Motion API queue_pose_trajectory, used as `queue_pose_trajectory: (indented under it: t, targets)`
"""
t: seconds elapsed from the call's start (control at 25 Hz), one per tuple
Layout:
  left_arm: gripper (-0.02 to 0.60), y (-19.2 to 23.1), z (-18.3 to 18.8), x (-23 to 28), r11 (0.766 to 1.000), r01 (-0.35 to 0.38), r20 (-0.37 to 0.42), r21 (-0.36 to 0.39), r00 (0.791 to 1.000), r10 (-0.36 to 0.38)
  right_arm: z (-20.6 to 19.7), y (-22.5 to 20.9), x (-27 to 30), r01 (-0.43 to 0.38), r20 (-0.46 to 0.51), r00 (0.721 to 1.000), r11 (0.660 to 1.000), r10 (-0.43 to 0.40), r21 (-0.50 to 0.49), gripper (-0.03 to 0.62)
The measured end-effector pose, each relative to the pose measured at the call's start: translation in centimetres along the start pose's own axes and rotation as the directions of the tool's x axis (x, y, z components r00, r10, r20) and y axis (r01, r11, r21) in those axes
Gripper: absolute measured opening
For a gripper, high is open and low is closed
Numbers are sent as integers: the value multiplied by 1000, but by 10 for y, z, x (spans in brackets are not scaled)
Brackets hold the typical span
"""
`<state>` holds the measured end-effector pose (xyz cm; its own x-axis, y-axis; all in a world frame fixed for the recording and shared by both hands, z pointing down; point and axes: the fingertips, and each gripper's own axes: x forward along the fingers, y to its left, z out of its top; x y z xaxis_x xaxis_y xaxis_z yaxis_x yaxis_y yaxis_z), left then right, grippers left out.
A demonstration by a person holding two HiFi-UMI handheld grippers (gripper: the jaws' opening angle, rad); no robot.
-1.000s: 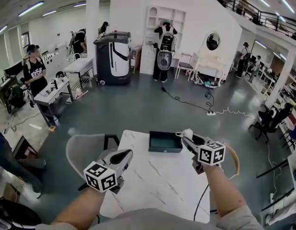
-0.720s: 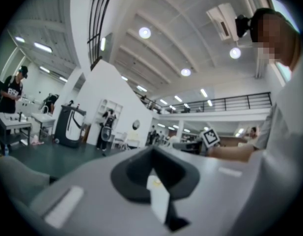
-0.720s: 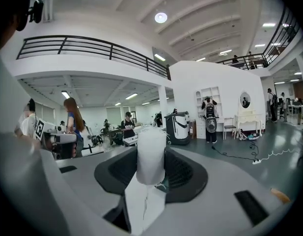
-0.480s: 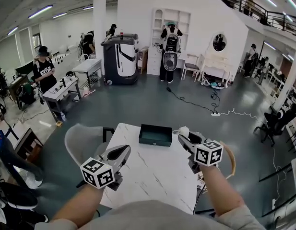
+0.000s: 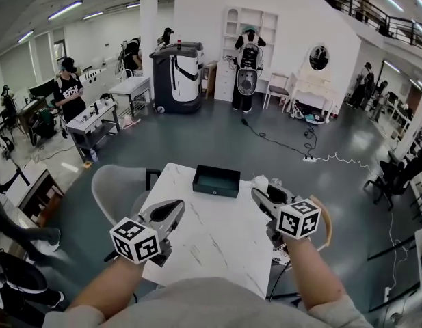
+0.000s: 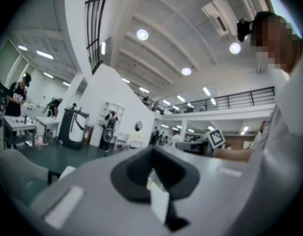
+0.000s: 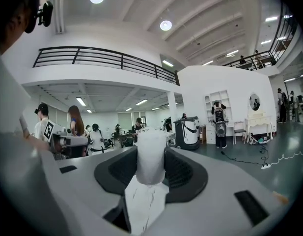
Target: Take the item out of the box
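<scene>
- Nearest the camera, two bare forearms reached forward over the white marble-patterned tabletop (image 5: 217, 241), each hand carrying one gripper.
- At left, the left gripper (image 5: 174, 208) hung above the near left part of the tabletop. Its jaws were pressed together at the tips, with nothing between them.
- At right, the right gripper (image 5: 260, 193) hung above the right edge of the tabletop. Its jaws were pinching the white cylindrical item (image 7: 151, 154), which stood upright between the pads.
- That item was outside the dark green rectangular open-topped box (image 5: 216, 181), just beside the box's right end and clear of the tabletop.
- The box sat on the far part of the tabletop, near its far edge, well apart from the left gripper.
- Beyond the table's left edge stood a pale grey rounded chair (image 5: 117, 191).
- Farther off, across the dark grey floor, stood a black-and-white wheeled machine (image 5: 178, 74).
- Beside it, a person (image 5: 247, 67) faced a tall white shelf unit (image 5: 265, 29).
</scene>
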<state>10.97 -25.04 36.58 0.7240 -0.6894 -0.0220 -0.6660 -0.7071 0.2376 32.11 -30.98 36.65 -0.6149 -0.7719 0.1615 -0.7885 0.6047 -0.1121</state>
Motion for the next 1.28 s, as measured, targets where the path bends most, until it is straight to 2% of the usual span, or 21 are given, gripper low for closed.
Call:
queue_pose_trajectory:
  t: [0.2, 0.48, 0.68, 0.92, 1.08, 1.28]
  targets:
    - [0, -7, 5, -4, 1000, 13, 0, 7, 1000, -13, -1, 19, -6, -18, 0, 1000, 999, 18, -27, 164]
    - [0, 10, 8, -11, 999, 51, 2, -3, 999, -51, -3, 48, 1, -23, 23, 999, 1000, 23, -4, 164]
    - [0, 46, 15, -24, 993, 115, -3, 9, 993, -115, -3, 66, 27, 17, 58, 998, 1000, -19, 25, 164]
    - [0, 100, 14, -49, 985, 174, -52, 3, 983, -174, -9, 87, 61, 81, 87, 992, 993, -88, 80, 164]
    - [0, 124, 22, -55, 983, 182, -43, -1, 982, -182, -10, 92, 71, 112, 93, 988, 989, -121, 98, 164]
    - [0, 133, 20, -53, 982, 187, -37, -23, 981, -188, -5, 94, 76, 102, 93, 990, 991, -110, 91, 164]
